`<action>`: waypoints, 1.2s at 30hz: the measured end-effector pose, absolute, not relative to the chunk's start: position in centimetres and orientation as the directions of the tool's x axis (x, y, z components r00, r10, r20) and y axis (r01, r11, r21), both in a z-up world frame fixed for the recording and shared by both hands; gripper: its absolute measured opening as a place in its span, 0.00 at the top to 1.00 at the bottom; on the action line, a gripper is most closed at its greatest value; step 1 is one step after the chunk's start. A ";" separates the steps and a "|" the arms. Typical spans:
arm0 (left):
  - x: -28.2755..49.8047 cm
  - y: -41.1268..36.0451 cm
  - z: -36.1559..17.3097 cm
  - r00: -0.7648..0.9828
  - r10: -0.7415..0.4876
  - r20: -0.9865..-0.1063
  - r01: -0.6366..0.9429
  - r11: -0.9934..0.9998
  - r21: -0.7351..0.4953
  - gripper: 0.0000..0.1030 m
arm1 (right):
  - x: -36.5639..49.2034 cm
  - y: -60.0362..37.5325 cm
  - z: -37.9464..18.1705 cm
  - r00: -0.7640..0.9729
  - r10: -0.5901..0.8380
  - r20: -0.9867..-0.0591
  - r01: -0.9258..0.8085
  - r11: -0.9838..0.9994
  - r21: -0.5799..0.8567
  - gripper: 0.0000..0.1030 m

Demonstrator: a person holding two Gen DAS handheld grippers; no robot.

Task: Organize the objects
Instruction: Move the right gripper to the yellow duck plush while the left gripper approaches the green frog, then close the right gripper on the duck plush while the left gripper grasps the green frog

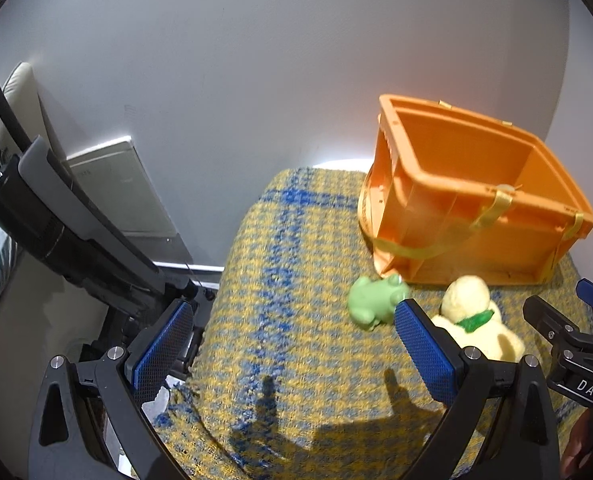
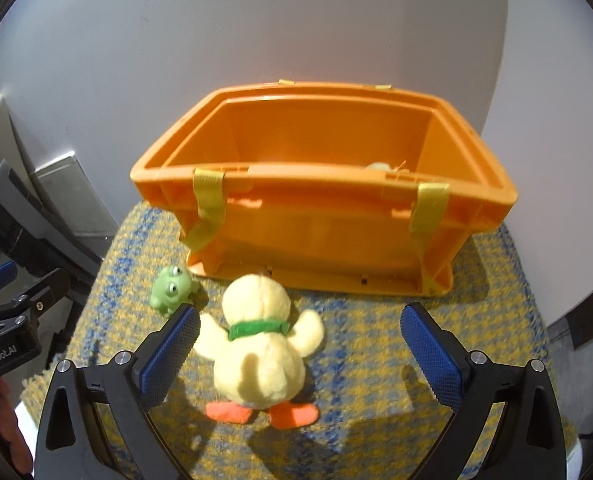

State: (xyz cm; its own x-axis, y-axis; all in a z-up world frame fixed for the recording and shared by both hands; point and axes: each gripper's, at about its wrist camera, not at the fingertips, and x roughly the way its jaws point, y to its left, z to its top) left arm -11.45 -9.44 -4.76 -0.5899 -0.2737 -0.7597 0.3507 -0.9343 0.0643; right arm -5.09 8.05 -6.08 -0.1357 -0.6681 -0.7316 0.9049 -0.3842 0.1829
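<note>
An orange plastic crate with yellow straps stands open-topped at the back of a yellow-and-blue plaid cover. A small pale thing shows just inside its front rim. In front of the crate lies a yellow plush duck with a green collar and orange feet, back towards me. My right gripper is open and straddles it without touching. A small green frog toy sits left of the duck. My left gripper is open and holds nothing; the frog lies by its right fingertip.
The plaid cover drops off at its left edge, where a dark frame and a white panel lean by the grey wall. The crate fills the back right.
</note>
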 end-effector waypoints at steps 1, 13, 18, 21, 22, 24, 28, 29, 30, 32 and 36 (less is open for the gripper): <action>-11.4 -9.5 -5.1 -0.586 -0.273 -0.763 0.350 -0.934 0.066 0.00 | -4.9 8.1 -6.3 -0.135 -0.665 -0.734 0.905 -0.385 0.182 0.02; -11.1 -9.8 -8.5 -0.551 -0.276 -0.788 0.332 -0.938 0.096 0.00 | -2.8 7.5 -9.7 -0.092 -0.611 -0.786 0.912 -0.369 0.180 0.02; -11.1 -9.7 -9.4 -0.541 -0.280 -0.793 0.318 -0.941 0.115 0.00 | -1.7 6.8 -11.0 -0.081 -0.589 -0.804 0.923 -0.349 0.163 0.02; -11.3 -9.8 -9.9 -0.533 -0.281 -0.798 0.317 -0.941 0.119 0.00 | -1.4 6.2 -12.0 -0.071 -0.566 -0.821 0.922 -0.351 0.162 0.03; -11.4 -9.7 -10.1 -0.530 -0.279 -0.801 0.317 -0.941 0.118 0.00 | -1.4 6.1 -12.3 -0.068 -0.559 -0.826 0.920 -0.355 0.165 0.05; -11.7 -9.5 -10.4 -0.525 -0.276 -0.805 0.313 -0.942 0.119 0.00 | -1.4 5.9 -13.0 -0.063 -0.543 -0.837 0.916 -0.365 0.167 0.14; -12.4 -8.7 -10.9 -0.522 -0.271 -0.809 0.288 -0.949 0.132 0.00 | -2.0 5.8 -14.0 -0.042 -0.526 -0.850 0.910 -0.371 0.185 0.40; -12.6 -8.4 -10.9 -0.524 -0.268 -0.809 0.282 -0.950 0.132 0.00 | -2.2 6.0 -14.0 -0.041 -0.533 -0.845 0.907 -0.374 0.192 0.41; -12.8 -8.2 -10.9 -0.525 -0.266 -0.808 0.277 -0.952 0.134 0.00 | -2.3 6.2 -13.9 -0.044 -0.538 -0.842 0.907 -0.375 0.192 0.43; -13.3 -7.8 -11.1 -0.530 -0.263 -0.806 0.265 -0.954 0.138 0.00 | -2.5 6.5 -13.8 -0.047 -0.544 -0.838 0.906 -0.377 0.193 0.45; -14.4 -6.8 -11.2 -0.549 -0.243 -0.800 0.230 -0.964 0.136 0.00 | -3.2 7.6 -13.4 -0.075 -0.557 -0.827 0.894 -0.405 0.191 0.47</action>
